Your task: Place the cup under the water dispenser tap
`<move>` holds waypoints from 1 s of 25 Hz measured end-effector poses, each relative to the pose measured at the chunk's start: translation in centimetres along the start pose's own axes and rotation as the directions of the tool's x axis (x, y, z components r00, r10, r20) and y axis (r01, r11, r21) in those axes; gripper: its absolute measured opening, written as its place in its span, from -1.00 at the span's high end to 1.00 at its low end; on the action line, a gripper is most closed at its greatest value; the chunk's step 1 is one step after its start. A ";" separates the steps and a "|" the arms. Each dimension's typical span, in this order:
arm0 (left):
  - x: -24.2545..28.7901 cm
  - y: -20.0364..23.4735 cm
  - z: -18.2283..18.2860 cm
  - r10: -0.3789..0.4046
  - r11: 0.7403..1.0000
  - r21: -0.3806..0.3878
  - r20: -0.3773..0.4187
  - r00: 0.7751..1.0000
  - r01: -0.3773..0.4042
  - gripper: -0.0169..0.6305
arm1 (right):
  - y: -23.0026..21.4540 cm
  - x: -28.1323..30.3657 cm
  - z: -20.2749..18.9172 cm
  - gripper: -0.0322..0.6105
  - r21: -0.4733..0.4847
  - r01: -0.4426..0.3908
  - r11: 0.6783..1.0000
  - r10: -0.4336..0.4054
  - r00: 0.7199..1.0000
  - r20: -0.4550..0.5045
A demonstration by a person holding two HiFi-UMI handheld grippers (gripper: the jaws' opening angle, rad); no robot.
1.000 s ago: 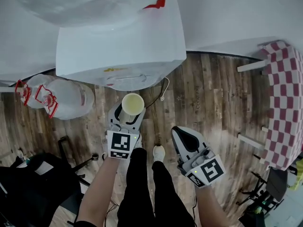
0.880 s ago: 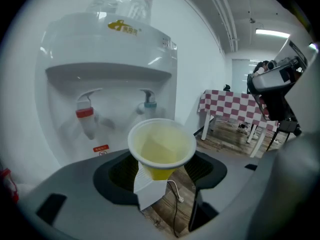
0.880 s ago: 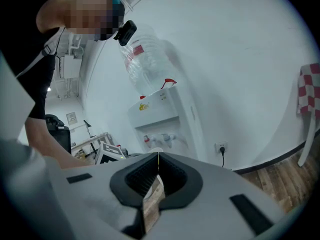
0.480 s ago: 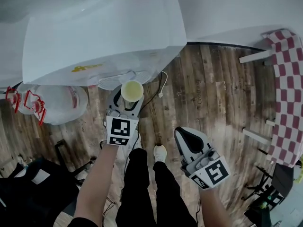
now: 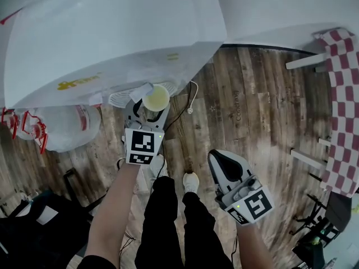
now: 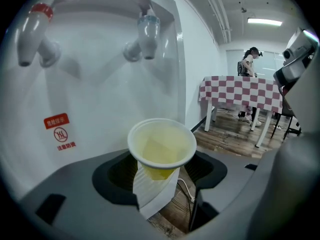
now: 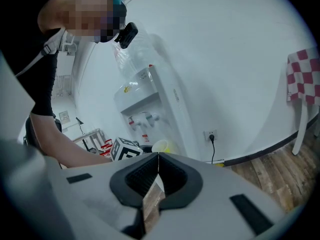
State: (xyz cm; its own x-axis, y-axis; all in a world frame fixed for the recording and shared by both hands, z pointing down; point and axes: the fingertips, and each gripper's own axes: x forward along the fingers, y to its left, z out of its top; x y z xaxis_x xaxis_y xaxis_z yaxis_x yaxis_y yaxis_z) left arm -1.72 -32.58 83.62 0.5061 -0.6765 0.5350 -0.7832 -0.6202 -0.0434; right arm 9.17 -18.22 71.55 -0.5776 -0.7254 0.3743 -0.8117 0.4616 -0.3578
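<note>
Fingers of the left gripper [image 5: 149, 112] clamp the cup [image 5: 156, 97] at the water dispenser's [image 5: 112, 43] 6 o'clock edge in the head view. The right gripper [image 5: 224, 168] sits at 5 o'clock.

Left gripper view: the cup stands upright, mouth up. Only here do the blue tap [image 6: 147, 31] at 12 o'clock and the red tap [image 6: 34, 29] at 10 show.

Right gripper view: jaws closed together, empty.

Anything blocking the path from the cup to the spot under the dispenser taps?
Nothing visible. The left hand-held gripper holds the cup just in front of the dispenser; only open space separates it from the blue tap.
</note>
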 end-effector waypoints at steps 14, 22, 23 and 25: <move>1.4 0.8 -0.9 0.004 0.996 -0.084 -0.035 0.999 -0.007 0.04 | -0.8 -0.2 -0.6 0.83 0.007 0.025 1.000 -0.025 1.000 0.004; 1.3 0.7 -1.2 0.000 0.998 -0.064 -0.046 0.999 -0.003 -0.07 | -0.3 -0.2 -0.5 0.83 0.008 0.018 1.000 -0.018 1.000 0.004; 1.4 0.7 -1.2 -0.001 0.998 -0.067 -0.047 0.999 -0.002 -0.08 | -0.3 -0.3 -0.6 0.83 0.008 0.018 1.000 -0.018 1.000 0.003; 1.3 0.7 -1.3 -0.002 0.997 -0.072 -0.047 0.999 -0.001 -0.11 | -0.3 -0.3 -0.7 0.83 0.008 0.019 1.000 -0.019 1.000 0.001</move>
State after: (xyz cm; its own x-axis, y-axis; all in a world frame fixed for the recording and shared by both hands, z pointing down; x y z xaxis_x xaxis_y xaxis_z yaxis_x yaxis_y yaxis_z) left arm -2.04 -33.39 85.38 0.4904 -0.6555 0.5743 -0.8076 -0.5896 0.0165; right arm 9.54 -17.77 72.10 -0.5621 -0.7347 0.3798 -0.8217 0.4438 -0.3576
